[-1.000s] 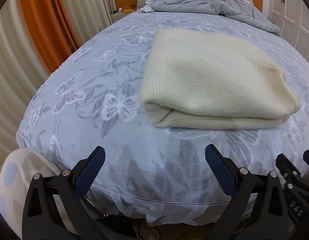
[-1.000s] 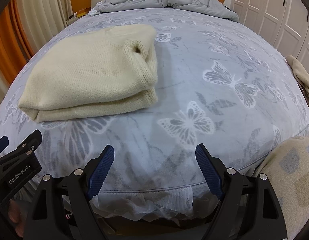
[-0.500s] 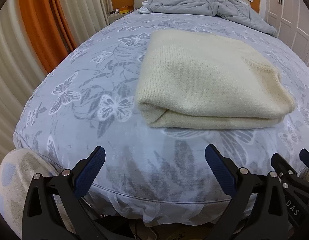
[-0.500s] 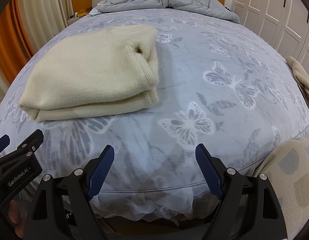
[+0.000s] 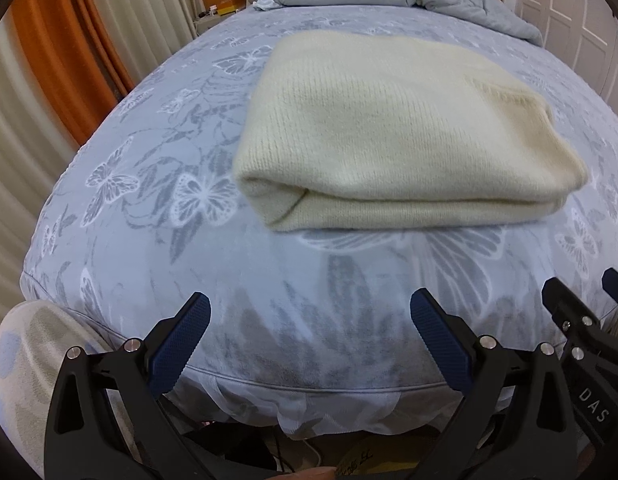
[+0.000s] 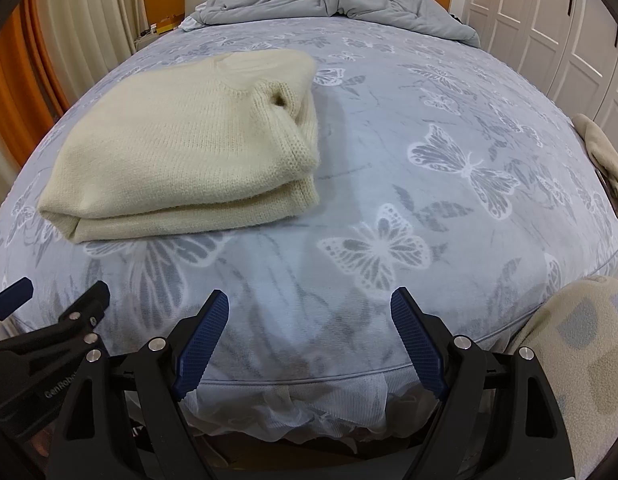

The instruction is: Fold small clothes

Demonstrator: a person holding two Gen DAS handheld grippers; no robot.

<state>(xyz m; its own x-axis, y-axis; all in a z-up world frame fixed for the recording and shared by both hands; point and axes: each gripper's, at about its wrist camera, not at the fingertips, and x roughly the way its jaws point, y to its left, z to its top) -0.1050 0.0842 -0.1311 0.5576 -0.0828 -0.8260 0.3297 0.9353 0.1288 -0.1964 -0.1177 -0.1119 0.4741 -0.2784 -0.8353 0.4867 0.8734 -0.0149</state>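
A cream knitted sweater (image 5: 393,136) lies folded into a flat rectangle on the blue butterfly-print bed (image 5: 157,148). It also shows in the right wrist view (image 6: 189,148), left of centre, with its neckline on top. My left gripper (image 5: 309,344) is open and empty, held back over the bed's near edge, well short of the sweater. My right gripper (image 6: 309,340) is open and empty too, over the near edge to the right of the sweater. Each gripper shows at the edge of the other's view.
A rumpled grey duvet (image 6: 329,4) lies at the head of the bed. Orange and cream curtains (image 5: 57,60) hang on the left, white wardrobe doors (image 6: 549,36) stand on the right. A beige cloth (image 6: 605,156) lies at the bed's right edge.
Both grippers stay open and empty. The left wrist view has drifted slightly left, so the sweater now sits more to the right and a little lower in it.
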